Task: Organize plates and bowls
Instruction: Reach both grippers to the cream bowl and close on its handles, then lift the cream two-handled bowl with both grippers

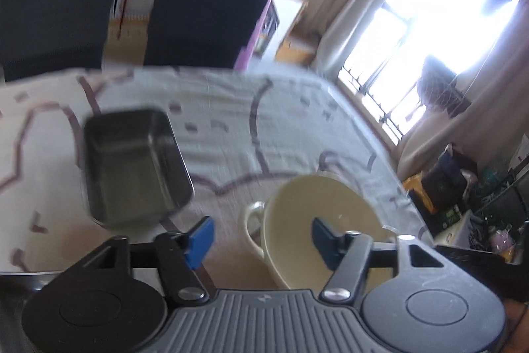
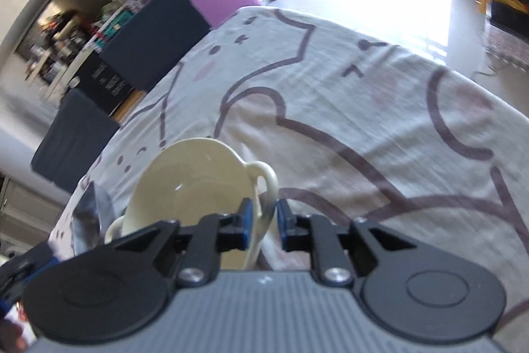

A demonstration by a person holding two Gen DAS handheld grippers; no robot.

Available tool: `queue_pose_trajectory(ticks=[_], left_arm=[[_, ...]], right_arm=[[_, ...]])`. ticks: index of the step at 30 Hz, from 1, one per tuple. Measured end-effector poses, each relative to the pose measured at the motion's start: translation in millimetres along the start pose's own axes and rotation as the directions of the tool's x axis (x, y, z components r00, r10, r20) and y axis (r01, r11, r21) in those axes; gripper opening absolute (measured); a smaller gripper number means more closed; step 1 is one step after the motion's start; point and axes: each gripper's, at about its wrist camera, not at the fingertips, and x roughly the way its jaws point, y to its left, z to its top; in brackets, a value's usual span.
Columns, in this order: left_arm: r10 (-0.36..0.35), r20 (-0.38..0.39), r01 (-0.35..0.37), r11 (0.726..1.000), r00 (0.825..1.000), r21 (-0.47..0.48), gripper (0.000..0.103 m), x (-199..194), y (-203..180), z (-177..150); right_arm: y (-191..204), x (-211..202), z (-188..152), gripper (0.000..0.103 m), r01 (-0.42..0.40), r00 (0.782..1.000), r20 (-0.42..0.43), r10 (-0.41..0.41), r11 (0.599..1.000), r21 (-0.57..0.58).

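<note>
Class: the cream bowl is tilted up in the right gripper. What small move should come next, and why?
Probably carry the cream bowl toward the steel tray. The right gripper pinches its rim beside a handle, the bowl is tipped off the tablecloth, and the left gripper stands open.

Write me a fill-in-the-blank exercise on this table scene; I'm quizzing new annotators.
1. The right gripper is clamped on the cream ___.
2. The left gripper has its jaws ___.
3. The dark tin on the tablecloth is ___ inside.
Missing words: bowl; open; empty.
</note>
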Motion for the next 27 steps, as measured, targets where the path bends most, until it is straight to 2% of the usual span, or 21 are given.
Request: queue_pose_trajectory(ticks=[3,6,8,10,17,20,27], left_arm=[[0.008,-0.052,-0.008,1.0,0.999,0.0,0.05,25.2,1.7,-2.0],[0.02,-0.076,-0.02,1.0,0.997,0.001,0.042,40.9,4.0,-1.4],[0.022,-0.088,-0.023,1.0,0.996,-0.004,0.032,47.8,6.9,-1.2],[0.011,-0.1,-0.012,1.0,0.995,-0.015,0.026,52.0,10.0,0.8],[-0.027,-0.137,0.026,1.0,0.99,-0.006,0.025,63.2,15.0,10.9],[-0.021,-0.147,0.021,1.0,0.989,-0.001,0.026,70.4,12.7,14.2],[-0.004,-0.159,0.007,1.0,0.987,0.019,0.026,67.8,11.4,8.6]], right_arm=[[-0.1,-1.7,4.0,0.036,0.005,1.0,0.008,-0.005,0.998,-0.06],[8.3,6.7,7.3,0.035,0.023,1.0,-0.006,-0.024,0.994,-0.103],[15.5,14.8,9.0,0.035,0.025,0.999,-0.031,-0.03,0.987,-0.158],[21.1,19.8,7.9,0.035,0.027,0.998,-0.044,-0.036,0.979,-0.202],[28.6,26.7,7.9,0.035,0.049,0.998,-0.036,-0.06,0.966,-0.252],[26.4,30.0,11.9,0.026,0.047,0.997,-0.056,-0.061,0.971,-0.232],[27.8,31.0,12.6,0.025,0.049,0.995,-0.068,-0.068,0.968,-0.248]])
